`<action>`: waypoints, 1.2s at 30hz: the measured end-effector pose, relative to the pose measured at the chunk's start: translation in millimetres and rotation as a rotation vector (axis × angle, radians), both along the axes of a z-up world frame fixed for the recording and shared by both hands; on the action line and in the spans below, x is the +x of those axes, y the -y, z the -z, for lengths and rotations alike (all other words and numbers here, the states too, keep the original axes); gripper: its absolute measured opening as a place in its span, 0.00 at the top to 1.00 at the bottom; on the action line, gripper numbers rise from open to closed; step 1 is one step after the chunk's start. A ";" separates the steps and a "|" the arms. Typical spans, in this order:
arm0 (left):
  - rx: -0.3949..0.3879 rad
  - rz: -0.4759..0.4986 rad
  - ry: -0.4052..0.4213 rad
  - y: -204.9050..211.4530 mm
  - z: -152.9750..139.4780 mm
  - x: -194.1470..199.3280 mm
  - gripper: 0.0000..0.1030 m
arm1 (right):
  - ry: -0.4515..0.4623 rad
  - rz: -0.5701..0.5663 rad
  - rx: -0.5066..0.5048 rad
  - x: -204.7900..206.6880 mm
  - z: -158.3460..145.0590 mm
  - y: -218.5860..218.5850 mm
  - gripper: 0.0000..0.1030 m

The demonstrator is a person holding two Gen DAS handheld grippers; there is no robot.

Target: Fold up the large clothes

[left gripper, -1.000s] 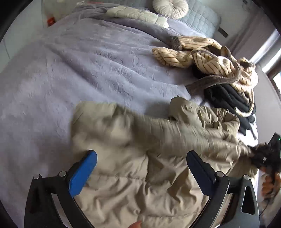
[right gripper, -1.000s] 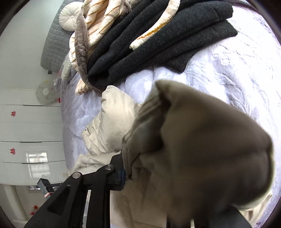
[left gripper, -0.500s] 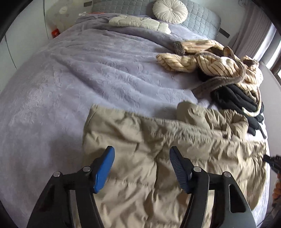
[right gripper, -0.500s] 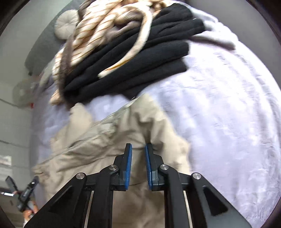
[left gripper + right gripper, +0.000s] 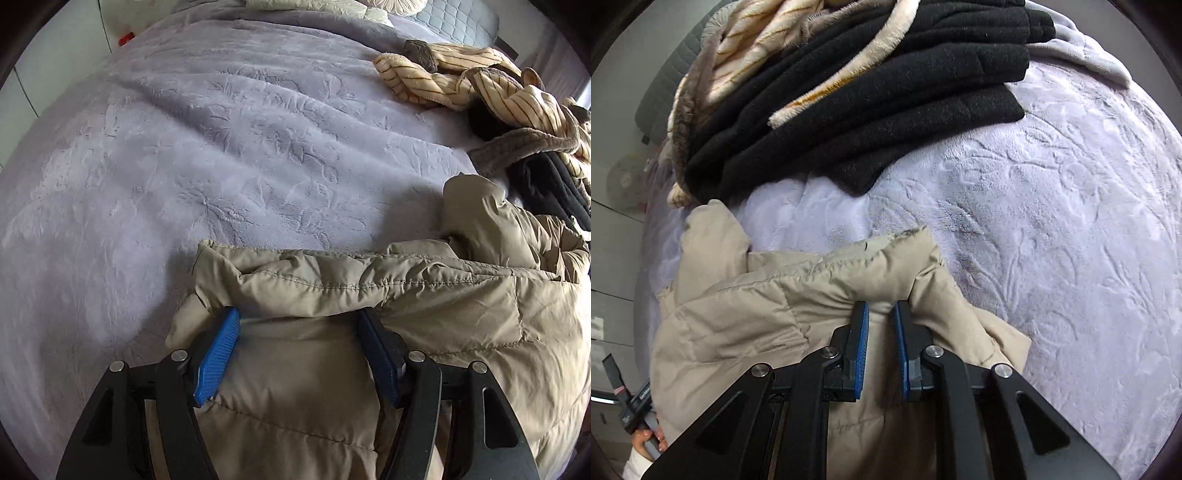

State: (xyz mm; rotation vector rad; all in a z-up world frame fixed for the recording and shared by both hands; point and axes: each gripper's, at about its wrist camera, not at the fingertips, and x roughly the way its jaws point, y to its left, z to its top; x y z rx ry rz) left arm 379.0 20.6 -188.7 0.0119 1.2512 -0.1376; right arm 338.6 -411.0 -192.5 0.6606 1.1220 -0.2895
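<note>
Lying across the near edge of the bed (image 5: 207, 155), the beige puffer jacket (image 5: 424, 317) shows a folded seam. Left gripper (image 5: 297, 326): fingers spread wide, resting on the jacket, gripping nothing. Right wrist view: right gripper (image 5: 880, 314) has its fingers nearly together, pinching a jacket (image 5: 768, 310) fold; black folded clothes (image 5: 886, 92) lie beyond.

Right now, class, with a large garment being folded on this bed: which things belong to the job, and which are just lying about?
Part of the job:
- beige padded jacket
- left gripper, open over the jacket's folded edge
- right gripper, nearly closed on a jacket fold

Lying about:
- striped fleece robe
- folded black clothes
- round cushion
- lilac bedspread
</note>
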 end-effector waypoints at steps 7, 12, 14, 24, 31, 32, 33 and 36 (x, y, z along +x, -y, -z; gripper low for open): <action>-0.007 -0.047 0.043 -18.3 -36.6 -8.9 0.33 | -0.014 0.016 -0.034 -7.4 -20.5 7.7 0.84; -0.016 -0.060 0.039 -38.8 -60.4 -29.9 0.33 | 0.017 0.003 -0.073 -31.6 -49.8 1.3 0.72; -0.020 -0.066 0.022 -44.3 -64.4 -40.5 0.33 | 0.038 0.008 -0.063 -45.7 -61.5 -6.3 0.66; -0.036 -0.075 -0.025 -56.7 -69.9 -111.0 0.15 | 0.053 0.013 0.018 -107.7 -78.0 -49.6 0.64; -0.019 -0.057 -0.040 -58.2 -66.3 -138.4 0.09 | 0.043 -0.001 0.031 -137.5 -78.0 -73.3 0.64; -0.015 -0.054 -0.036 -59.4 -67.0 -141.8 0.00 | 0.044 0.000 0.039 -142.2 -77.9 -75.4 0.60; -0.012 -0.057 -0.029 -60.8 -68.1 -146.2 0.00 | 0.045 0.000 0.045 -146.5 -77.8 -77.6 0.57; -0.022 -0.053 -0.050 -64.2 -66.6 -155.5 0.00 | 0.049 0.005 0.067 -159.6 -76.5 -84.0 0.42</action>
